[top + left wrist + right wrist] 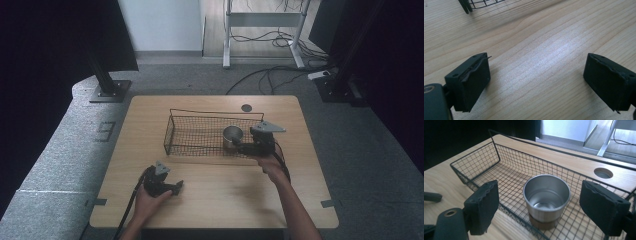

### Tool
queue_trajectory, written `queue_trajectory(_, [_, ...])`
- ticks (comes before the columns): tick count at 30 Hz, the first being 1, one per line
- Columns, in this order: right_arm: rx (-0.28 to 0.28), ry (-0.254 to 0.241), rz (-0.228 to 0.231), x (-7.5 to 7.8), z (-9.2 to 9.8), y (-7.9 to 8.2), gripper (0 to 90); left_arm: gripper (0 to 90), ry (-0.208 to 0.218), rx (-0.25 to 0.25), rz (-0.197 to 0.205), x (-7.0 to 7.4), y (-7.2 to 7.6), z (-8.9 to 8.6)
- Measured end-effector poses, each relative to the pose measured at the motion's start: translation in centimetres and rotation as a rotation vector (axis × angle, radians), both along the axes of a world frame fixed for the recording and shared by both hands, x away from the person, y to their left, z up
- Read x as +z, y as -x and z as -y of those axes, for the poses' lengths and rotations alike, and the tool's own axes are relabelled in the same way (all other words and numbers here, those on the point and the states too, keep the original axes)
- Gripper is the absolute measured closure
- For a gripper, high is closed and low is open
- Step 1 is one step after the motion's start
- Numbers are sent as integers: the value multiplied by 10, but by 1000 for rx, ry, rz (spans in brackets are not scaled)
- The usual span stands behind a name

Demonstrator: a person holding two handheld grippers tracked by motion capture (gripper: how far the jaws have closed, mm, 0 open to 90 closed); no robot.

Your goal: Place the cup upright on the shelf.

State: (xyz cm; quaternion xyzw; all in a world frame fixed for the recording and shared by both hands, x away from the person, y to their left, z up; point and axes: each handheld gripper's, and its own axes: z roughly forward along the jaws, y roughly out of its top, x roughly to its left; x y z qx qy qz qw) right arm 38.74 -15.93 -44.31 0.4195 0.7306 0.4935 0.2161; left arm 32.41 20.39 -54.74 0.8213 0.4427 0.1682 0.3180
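Wood bench point(210, 195), grey carpet around it, cables on the floor at the back. Wire basket point(200, 131) sits mid-bench w/ a steel cup point(232, 135) standing upright inside, at its right end, mouth up, looks empty.

R gripper point(243, 145) is at the basket's near-right corner, jaws spread wide. In the right gripper view the cup point(546, 196) is centred between them but farther in, over the near wire wall; no contact w/ either jaw.

L gripper point(176, 187) is down near the front-left of the bench, well apart from the basket, jaws also spread, nothing between them but bare wood point(536, 62). Idle, imo.

Step in hand, my read: approach/pre-grasp on the cup, or a release just done; can't tell which from one frame.

If it's a pick, next move needs: R gripper goes over the rim wire, drops to mid-cup height, keeps the cup centred, then closes on the side walls. Risk: a jaw catching the mesh or nudging the cup over before closing.
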Motion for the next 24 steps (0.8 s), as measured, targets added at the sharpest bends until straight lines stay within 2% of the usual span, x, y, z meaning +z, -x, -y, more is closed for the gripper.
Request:
queue_trajectory(6, [1, 16, 12, -6, 9, 24, 174, 70, 2, 1, 1, 0, 0, 0])
queue_trajectory(8, [4, 15, 12, -8, 11, 27, 175, 70, 1, 0, 1, 0, 0, 0])
queue_trajectory(13, [17, 0, 11, -19, 20, 52, 189, 71, 1, 0, 1, 0, 0, 0])
queue_trajectory(16, [18, -3, 6, -24, 23, 60, 189, 71, 1, 0, 1, 0, 0, 0])
queue_trajectory(18, [17, -9, -3, -31, 27, 70, 191, 70, 1, 0, 1, 0, 0, 0])
queue_trajectory(24, [20, -15, -35, -50, 33, 85, 192, 70, 1, 0, 1, 0, 0, 0])
